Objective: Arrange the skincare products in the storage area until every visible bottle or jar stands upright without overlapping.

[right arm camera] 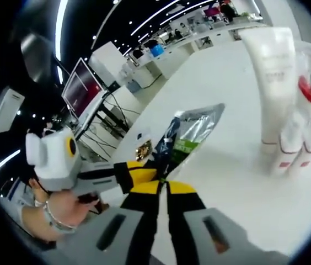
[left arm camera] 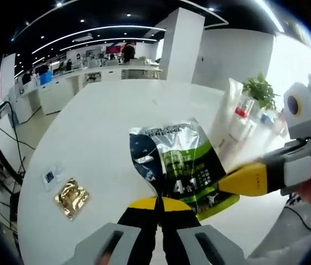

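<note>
A flat silver-and-green foil sachet [left arm camera: 186, 163] is held up off the round white table [left arm camera: 89, 143], pinched at its lower edge by both the left gripper [left arm camera: 158, 207] and the right gripper [right arm camera: 162, 183], jaws pressed together on it; it looks light, floppy and slick, so the sealed edge seems the safest hold. A tall white tube [right arm camera: 272, 77] and small clear bottles with red caps [right arm camera: 301, 118] stand upright close by and could be knocked, while a gold foil packet [left arm camera: 71, 197] and a small clear packet [left arm camera: 51, 176] lie flat, well apart.

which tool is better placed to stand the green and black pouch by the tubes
Right, probably: the right tool pinches the green and black foil pouch with the white plastic tubes just beyond it.
</note>
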The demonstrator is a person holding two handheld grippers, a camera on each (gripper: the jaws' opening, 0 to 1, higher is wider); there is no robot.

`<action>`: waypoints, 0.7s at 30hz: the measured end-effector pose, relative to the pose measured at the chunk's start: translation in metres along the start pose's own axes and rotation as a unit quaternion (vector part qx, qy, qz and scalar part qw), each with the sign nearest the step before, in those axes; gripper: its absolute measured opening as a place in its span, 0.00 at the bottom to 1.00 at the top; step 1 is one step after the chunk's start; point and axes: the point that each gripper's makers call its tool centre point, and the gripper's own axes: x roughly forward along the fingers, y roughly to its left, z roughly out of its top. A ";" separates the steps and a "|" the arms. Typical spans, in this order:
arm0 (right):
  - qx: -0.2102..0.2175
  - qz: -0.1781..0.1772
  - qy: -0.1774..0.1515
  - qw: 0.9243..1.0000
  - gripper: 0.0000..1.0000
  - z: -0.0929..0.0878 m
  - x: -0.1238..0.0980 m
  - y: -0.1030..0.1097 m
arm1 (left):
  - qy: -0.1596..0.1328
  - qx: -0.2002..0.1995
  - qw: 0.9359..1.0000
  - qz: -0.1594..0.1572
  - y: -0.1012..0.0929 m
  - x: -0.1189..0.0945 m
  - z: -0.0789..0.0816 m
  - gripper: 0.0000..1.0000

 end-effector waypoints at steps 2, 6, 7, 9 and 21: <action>-0.001 -0.001 0.000 1.000 0.05 0.000 0.000 0.000 | 0.001 0.001 1.000 -0.001 -0.001 0.001 -0.001 0.01; 0.001 -0.001 0.001 1.000 0.05 0.000 -0.001 -0.001 | 0.002 0.006 1.000 -0.002 -0.002 0.001 0.000 0.01; 0.002 -0.001 0.001 1.000 0.05 0.000 -0.001 -0.001 | 0.002 0.006 1.000 -0.002 -0.002 0.001 0.000 0.01; 0.003 0.001 0.000 1.000 0.05 0.000 -0.001 0.000 | 0.002 0.005 1.000 -0.003 -0.002 0.001 -0.001 0.01; 0.002 0.001 0.003 1.000 0.05 -0.001 0.001 0.001 | 0.002 0.006 1.000 -0.004 -0.002 0.001 -0.001 0.01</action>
